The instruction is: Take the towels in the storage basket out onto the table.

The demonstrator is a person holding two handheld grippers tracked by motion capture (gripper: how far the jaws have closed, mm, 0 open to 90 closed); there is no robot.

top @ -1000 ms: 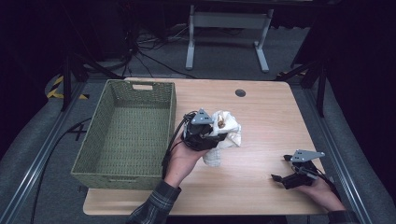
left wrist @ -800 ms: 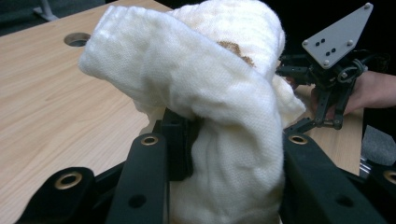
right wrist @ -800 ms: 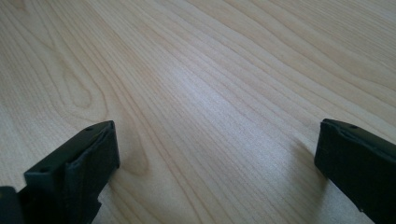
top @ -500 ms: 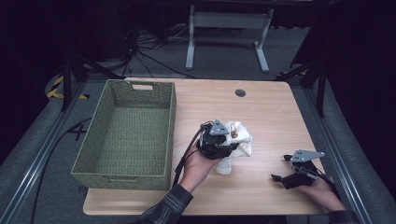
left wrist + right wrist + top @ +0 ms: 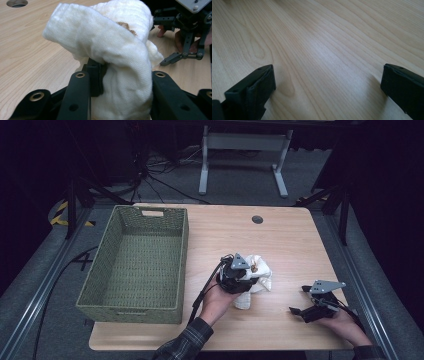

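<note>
A crumpled white cloth [image 5: 261, 276] with a small brown stain [image 5: 126, 26] is bunched between the jaws of my left gripper [image 5: 248, 282], which is shut on it. The cloth hangs down to the wooden table [image 5: 280, 240] right of its middle. In the left gripper view the cloth [image 5: 117, 57] bulges over both black jaws of my left gripper [image 5: 125, 82]. My right gripper [image 5: 298, 300] rests low at the front right of the table, open, with bare wood between its jaws [image 5: 327, 82]. One of its fingers [image 5: 172, 57] appears beyond the cloth.
A large green woven basket [image 5: 131, 303] stands along the table's left side, its inside bare. A round cable hole [image 5: 257, 219] sits near the far edge. Beyond the table are a white stand's legs [image 5: 240, 155] and cables on a dark floor.
My left hand has carried the cloth to the right and down, from beside the basket toward the right gripper. The right hand has kept still.
</note>
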